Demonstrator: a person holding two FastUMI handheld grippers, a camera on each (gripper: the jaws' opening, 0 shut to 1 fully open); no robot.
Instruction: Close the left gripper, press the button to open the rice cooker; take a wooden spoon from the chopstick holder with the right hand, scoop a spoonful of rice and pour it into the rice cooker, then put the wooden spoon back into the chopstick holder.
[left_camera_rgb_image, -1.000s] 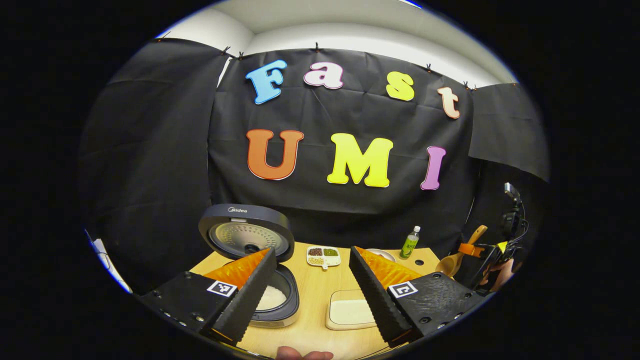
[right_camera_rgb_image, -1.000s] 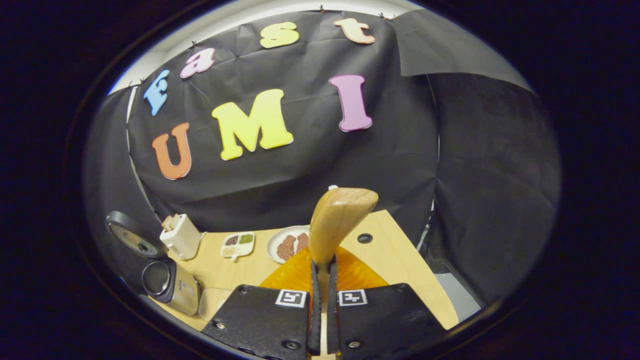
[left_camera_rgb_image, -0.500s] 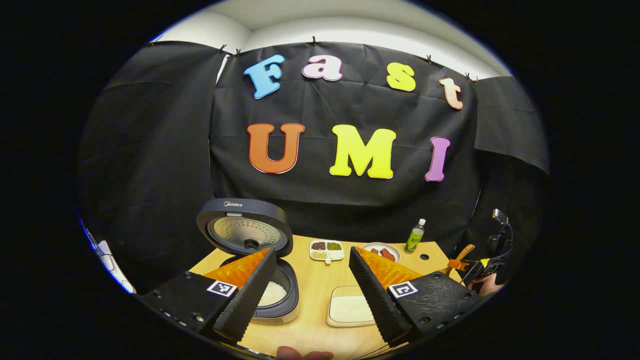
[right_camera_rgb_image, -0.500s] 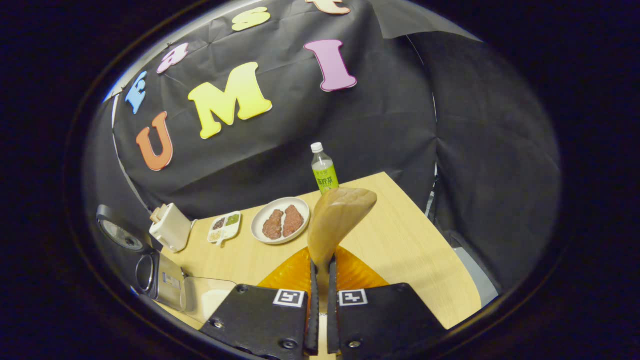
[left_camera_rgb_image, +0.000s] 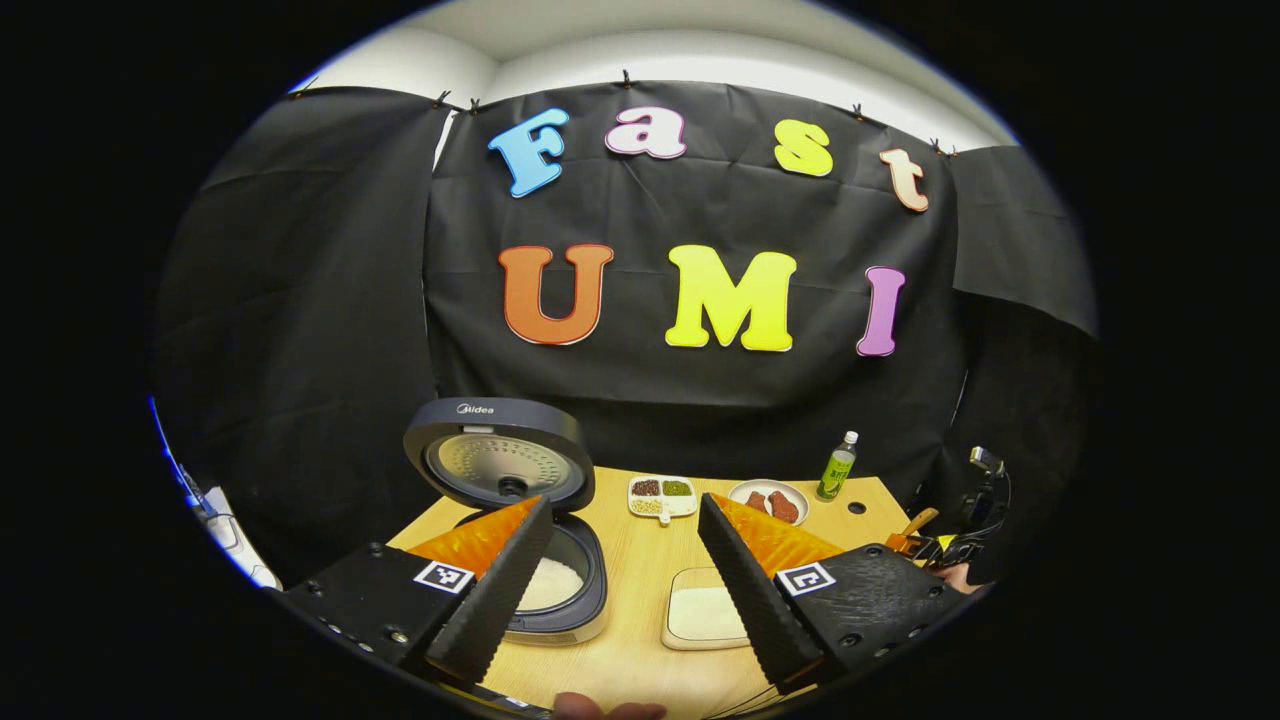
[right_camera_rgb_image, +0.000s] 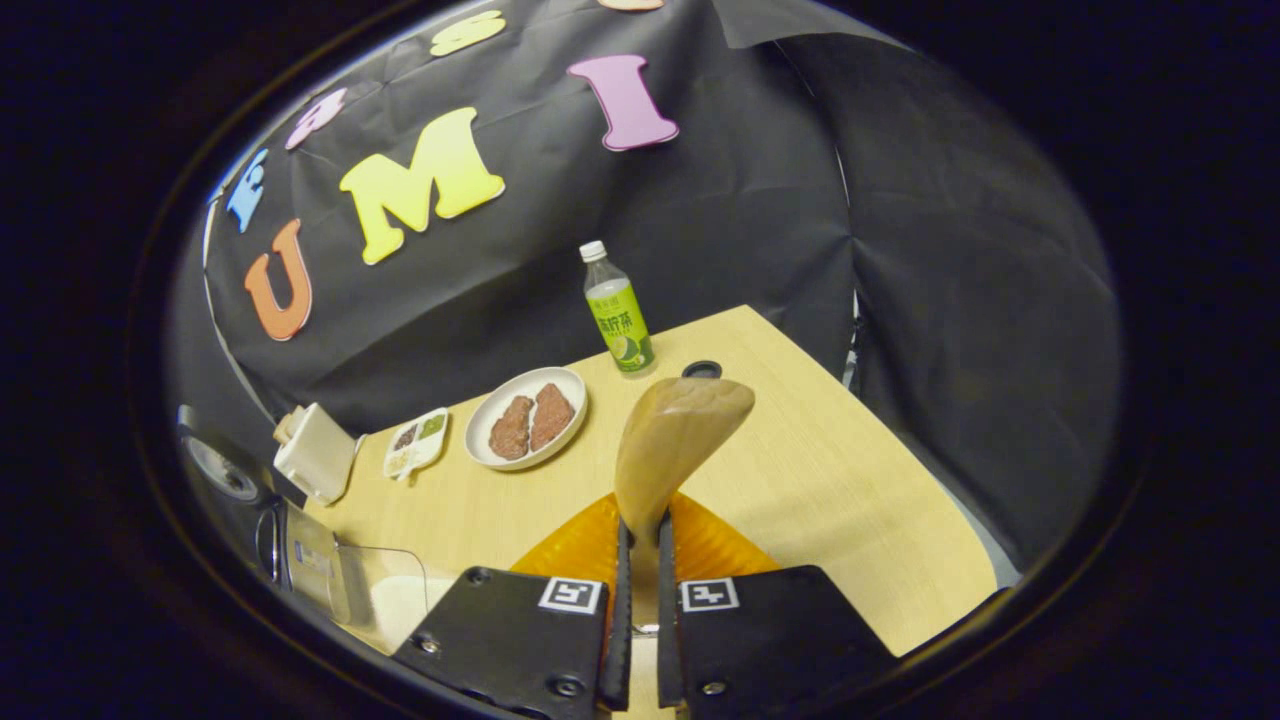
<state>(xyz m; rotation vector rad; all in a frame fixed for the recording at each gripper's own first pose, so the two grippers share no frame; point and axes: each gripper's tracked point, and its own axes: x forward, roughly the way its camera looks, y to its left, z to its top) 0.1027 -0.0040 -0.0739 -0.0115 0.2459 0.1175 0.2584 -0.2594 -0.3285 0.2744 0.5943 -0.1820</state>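
The rice cooker (left_camera_rgb_image: 560, 600) stands open, lid (left_camera_rgb_image: 492, 452) raised and white rice in its pot. My left gripper (left_camera_rgb_image: 622, 505) hovers in front of it, open wide and holding nothing. A shallow tray of rice (left_camera_rgb_image: 705, 612) lies between its fingers, farther off. My right gripper (right_camera_rgb_image: 640, 530) is shut on the handle of the wooden spoon (right_camera_rgb_image: 680, 440), whose bowl points up over the table's right part. In the left gripper view that gripper (left_camera_rgb_image: 935, 548) sits at the far right edge. The cream chopstick holder (right_camera_rgb_image: 315, 452) stands beside the cooker lid (right_camera_rgb_image: 225, 478).
A divided seasoning dish (right_camera_rgb_image: 417, 443), a white plate with two meat pieces (right_camera_rgb_image: 480, 445) and a green drink bottle (right_camera_rgb_image: 618, 315) stand toward the back of the wooden table (right_camera_rgb_image: 820, 480). A round cable hole (right_camera_rgb_image: 703, 369) is by the bottle. A thumb (left_camera_rgb_image: 605, 709) shows at the bottom.
The right gripper, still holding the spoon, has tipped downward and moved back and lower at the table's right. The left gripper has stayed open and nearly still.
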